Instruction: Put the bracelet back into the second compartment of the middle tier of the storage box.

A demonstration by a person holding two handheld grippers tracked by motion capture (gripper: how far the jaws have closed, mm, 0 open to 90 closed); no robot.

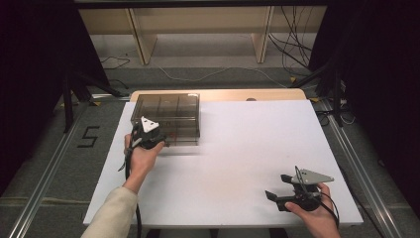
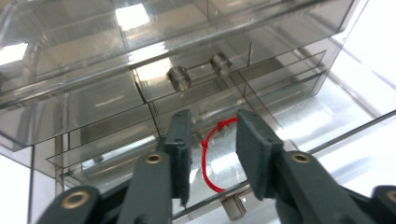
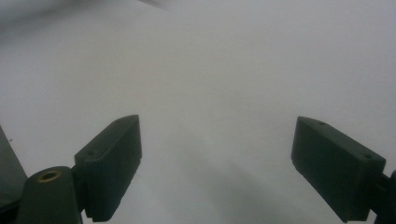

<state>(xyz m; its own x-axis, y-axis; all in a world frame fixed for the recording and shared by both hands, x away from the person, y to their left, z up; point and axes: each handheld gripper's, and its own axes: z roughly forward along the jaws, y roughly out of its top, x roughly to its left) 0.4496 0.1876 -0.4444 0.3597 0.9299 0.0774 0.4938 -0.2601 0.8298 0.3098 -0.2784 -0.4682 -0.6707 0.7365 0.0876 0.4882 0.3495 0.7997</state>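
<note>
a clear smoky plastic drawer box (image 1: 167, 116) sat upper left on the white table (image 1: 237, 158); the left gripper (image 2: 212, 154), jaws parted and gripping nothing, straddled a red string loop (image 2: 208, 156) in its pulled-out drawer; the right gripper (image 1: 280, 191) stood open lower right.

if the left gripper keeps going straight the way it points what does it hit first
Probably the clear drawer box: the left gripper aims at its open lower drawer, where a red string lies between the parted jaws.

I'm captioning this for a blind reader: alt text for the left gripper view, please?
Open left tongs point into a clear plastic drawer organizer, with a red string loop lying in the pulled-out drawer between them. Two round knobs sit on drawers above.
</note>
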